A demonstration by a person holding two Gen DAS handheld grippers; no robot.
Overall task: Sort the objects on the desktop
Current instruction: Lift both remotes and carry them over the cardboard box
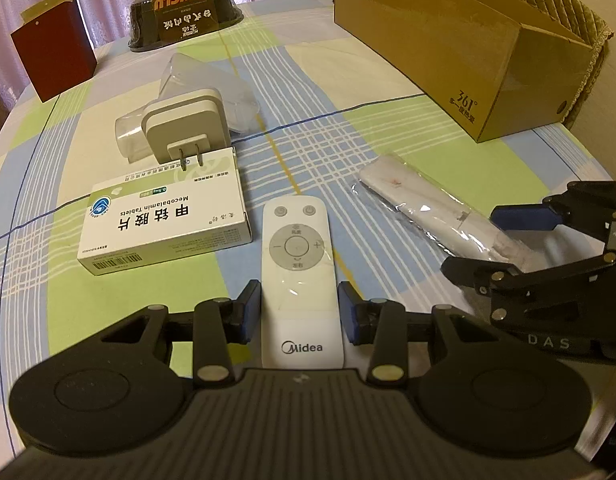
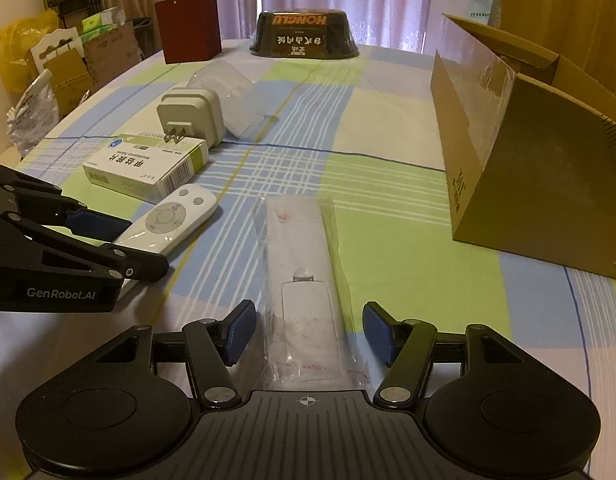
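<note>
A white Midea remote [image 1: 297, 264] lies on the checked tablecloth. My left gripper [image 1: 299, 312] has its blue pads against both of the remote's long sides, with no gap showing. From the right wrist view the same remote [image 2: 167, 220] sits between the left gripper's [image 2: 127, 240] fingers. A second white remote in a clear plastic bag [image 2: 301, 272] lies lengthwise between the fingers of my right gripper [image 2: 308, 332], which stands open with space on each side. The left wrist view shows that bagged remote [image 1: 428, 208] and the right gripper [image 1: 504, 240] at the right.
A green-and-white tablet box [image 1: 163, 224] lies left of the remote, with a white plug adapter [image 1: 183, 128] and clear plastic packaging [image 1: 211, 80] behind it. An open cardboard box [image 1: 448, 48] stands at the right. A black bowl pack [image 1: 183, 12] and a red box [image 1: 53, 56] stand at the far edge.
</note>
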